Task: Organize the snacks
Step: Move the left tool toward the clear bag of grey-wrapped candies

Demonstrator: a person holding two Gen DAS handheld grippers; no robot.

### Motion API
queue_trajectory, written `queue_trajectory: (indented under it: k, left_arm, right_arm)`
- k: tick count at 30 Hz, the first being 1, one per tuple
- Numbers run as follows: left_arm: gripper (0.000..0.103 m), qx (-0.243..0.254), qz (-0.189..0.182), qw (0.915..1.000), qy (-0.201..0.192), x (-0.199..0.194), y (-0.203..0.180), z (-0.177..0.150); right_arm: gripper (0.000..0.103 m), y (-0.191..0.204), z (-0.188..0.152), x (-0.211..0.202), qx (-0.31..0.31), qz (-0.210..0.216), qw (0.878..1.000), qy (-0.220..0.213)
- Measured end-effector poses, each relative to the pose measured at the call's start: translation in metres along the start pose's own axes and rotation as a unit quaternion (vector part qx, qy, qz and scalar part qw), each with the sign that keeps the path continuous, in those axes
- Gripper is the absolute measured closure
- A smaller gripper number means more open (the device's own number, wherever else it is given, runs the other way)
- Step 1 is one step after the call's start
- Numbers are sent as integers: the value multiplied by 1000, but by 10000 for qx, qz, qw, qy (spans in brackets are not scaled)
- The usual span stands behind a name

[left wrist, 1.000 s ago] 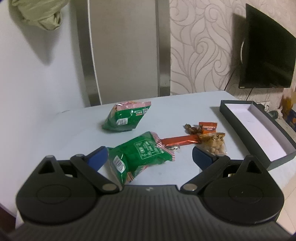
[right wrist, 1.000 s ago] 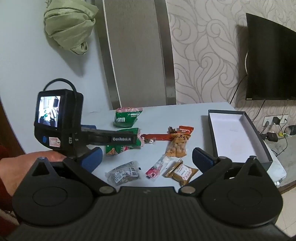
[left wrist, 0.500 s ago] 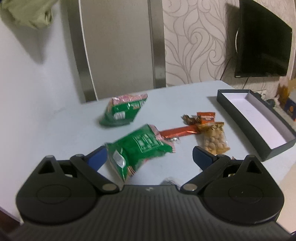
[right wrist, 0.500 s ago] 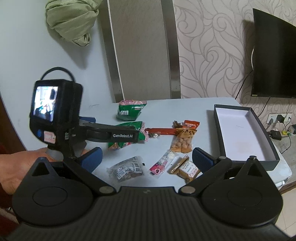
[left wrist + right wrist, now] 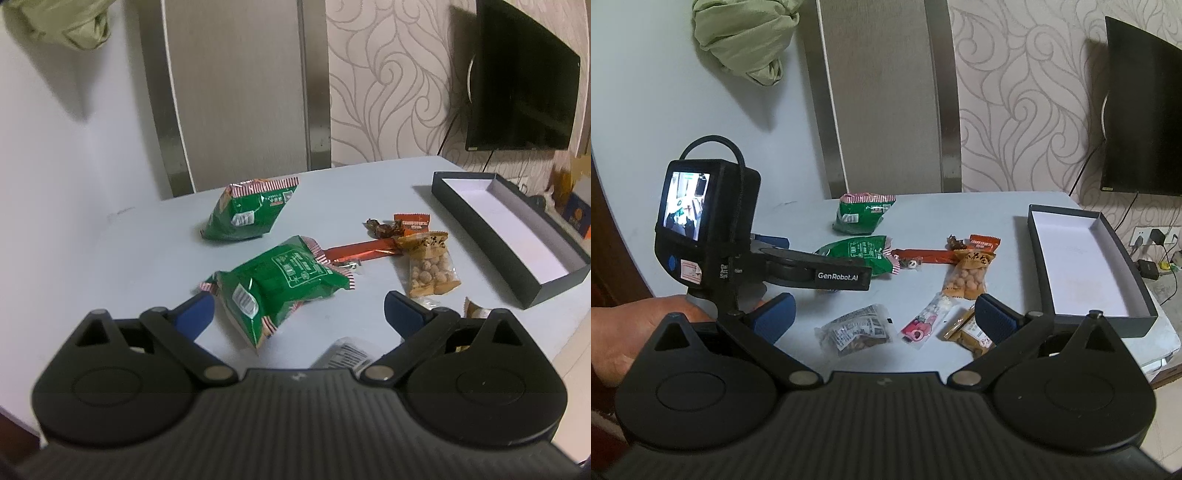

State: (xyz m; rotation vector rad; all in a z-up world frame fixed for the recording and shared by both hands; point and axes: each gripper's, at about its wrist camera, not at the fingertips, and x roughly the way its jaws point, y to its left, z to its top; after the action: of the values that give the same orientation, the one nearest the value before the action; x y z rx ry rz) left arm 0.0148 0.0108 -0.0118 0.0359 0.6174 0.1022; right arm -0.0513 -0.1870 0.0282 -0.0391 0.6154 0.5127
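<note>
Snacks lie scattered on a pale table (image 5: 110, 258). A near green bag (image 5: 280, 280) lies between the open fingers of my left gripper (image 5: 299, 314), not touched. A far green bag (image 5: 251, 214), a red bar (image 5: 362, 249), an orange packet (image 5: 412, 223) and a peanut pack (image 5: 430, 266) lie beyond. An open dark box (image 5: 517, 240) with a white inside stands at the right. My right gripper (image 5: 884, 314) is open above a grey pack (image 5: 855, 330), a pink candy pack (image 5: 927, 319) and a brown pack (image 5: 971, 330). The left gripper body (image 5: 812, 273) shows at its left.
The wall (image 5: 74, 129) and a grey panel (image 5: 240, 92) stand behind the table. A black TV (image 5: 1141, 110) hangs at the right. A green cloth (image 5: 742, 40) hangs on the wall. Cables and plugs (image 5: 1148, 254) lie beyond the box. The table's right edge drops off behind the box.
My left gripper has drawn back and turned slightly, so more of the table and the grey pack show. My right gripper has shifted a little. Both stay open.
</note>
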Motion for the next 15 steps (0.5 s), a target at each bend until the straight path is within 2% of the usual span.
queue_trajectory:
  k: [15]
  left_arm:
    - [3,24,-41,10000,-35,2,-8,-3]
  right_arm:
    - [0,-9,-1,-1,114,27,9999,15]
